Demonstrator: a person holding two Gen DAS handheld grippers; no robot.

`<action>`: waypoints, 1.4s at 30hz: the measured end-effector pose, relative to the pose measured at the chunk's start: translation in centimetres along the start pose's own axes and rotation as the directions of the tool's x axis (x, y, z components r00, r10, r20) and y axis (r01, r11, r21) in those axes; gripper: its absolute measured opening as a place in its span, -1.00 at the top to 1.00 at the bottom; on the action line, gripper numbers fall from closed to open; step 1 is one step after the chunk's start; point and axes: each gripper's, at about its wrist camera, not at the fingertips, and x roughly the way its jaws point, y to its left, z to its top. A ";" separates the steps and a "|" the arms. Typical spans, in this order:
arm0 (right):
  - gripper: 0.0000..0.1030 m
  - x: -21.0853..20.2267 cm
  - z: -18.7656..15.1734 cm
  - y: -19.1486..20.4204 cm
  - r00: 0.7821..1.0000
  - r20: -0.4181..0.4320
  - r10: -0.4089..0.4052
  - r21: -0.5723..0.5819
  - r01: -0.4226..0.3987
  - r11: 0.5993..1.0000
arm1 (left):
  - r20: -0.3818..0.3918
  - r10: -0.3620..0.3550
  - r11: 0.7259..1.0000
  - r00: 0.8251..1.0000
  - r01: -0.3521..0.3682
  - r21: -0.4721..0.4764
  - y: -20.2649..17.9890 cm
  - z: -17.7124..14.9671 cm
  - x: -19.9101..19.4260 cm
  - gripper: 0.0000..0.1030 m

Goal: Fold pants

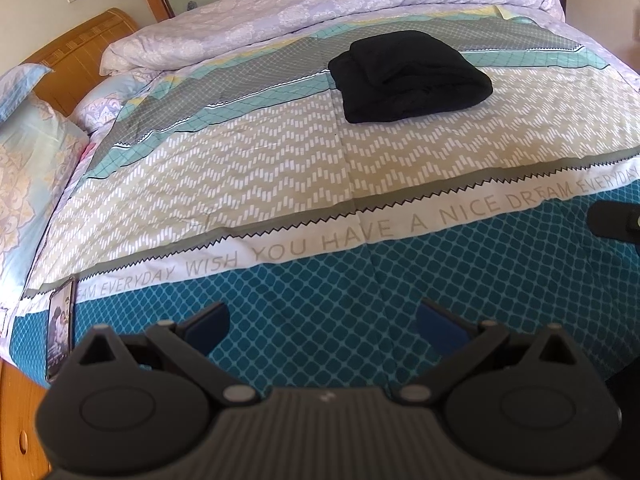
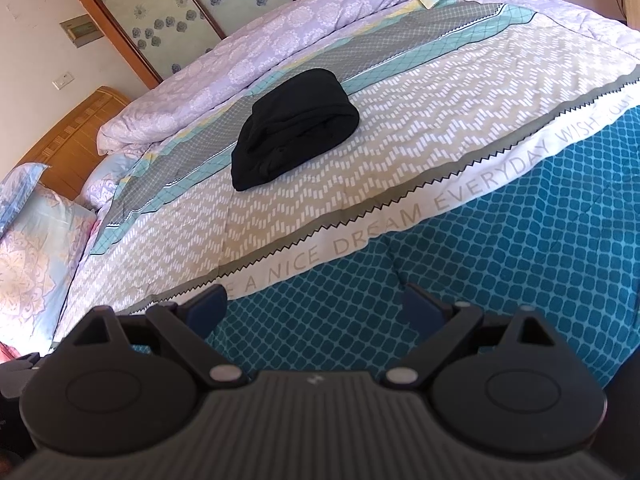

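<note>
The pants (image 1: 408,76) lie as a compact black bundle on the quilt (image 1: 280,168), at 12 o'clock from my left tongs (image 1: 322,322) and 11 o'clock from my right tongs (image 2: 316,306). Both tongs are wide and hold nothing, well apart from the pants; I judge the folding is done

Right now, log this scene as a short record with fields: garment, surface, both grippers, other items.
garment: black pants, folded into a compact bundle, lying on the bed
surface: patterned bedspread with printed lettering
left gripper: open, empty, held over the teal band, apart from the pants
right gripper: open, empty, also short of the pants
other items: phone at the bed edge; rolled lilac duvet behind the pants; pillow
</note>
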 end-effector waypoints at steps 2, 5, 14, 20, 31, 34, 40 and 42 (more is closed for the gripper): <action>-0.87 0.0 0.0 0.0 1.000 0.001 0.000 0.002 0.000 1.000 | -0.002 -0.001 1.000 1.000 0.001 -0.001 0.0 0.0 0.1 -1.00; -0.87 -0.1 0.0 -0.1 1.000 0.001 -0.001 0.005 0.001 1.000 | -0.008 -0.002 1.000 1.000 0.002 -0.002 0.0 -0.1 0.1 -1.00; -0.87 -0.1 0.0 -0.1 1.000 -0.002 -0.002 0.006 0.002 1.000 | -0.019 -0.005 1.000 1.000 0.005 -0.003 0.0 -0.2 0.4 -1.00; -0.87 0.0 -0.1 -0.1 1.000 -0.002 -0.003 0.006 0.003 1.000 | -0.029 -0.009 1.000 1.000 0.008 -0.007 0.0 -0.3 0.5 -1.00; -0.87 0.0 -0.1 -0.2 1.000 -0.001 -0.005 0.007 0.005 1.000 | -0.036 -0.007 1.000 0.999 0.007 -0.008 -0.1 -0.2 0.5 -1.00; -0.87 0.0 -0.1 -0.2 1.000 -0.001 -0.006 0.010 0.006 1.000 | -0.036 -0.007 1.000 0.999 0.007 -0.007 -0.1 -0.2 0.6 -1.00; -0.87 0.0 -0.1 -0.2 1.000 -0.002 -0.006 0.011 0.006 1.000 | -0.041 -0.010 1.000 0.999 0.010 -0.007 -0.2 -0.2 0.7 -1.00; -0.87 0.0 -0.1 -0.2 1.000 -0.001 -0.007 0.011 0.007 1.000 | -0.040 -0.010 1.000 0.999 0.010 -0.007 -0.2 -0.2 0.7 -1.00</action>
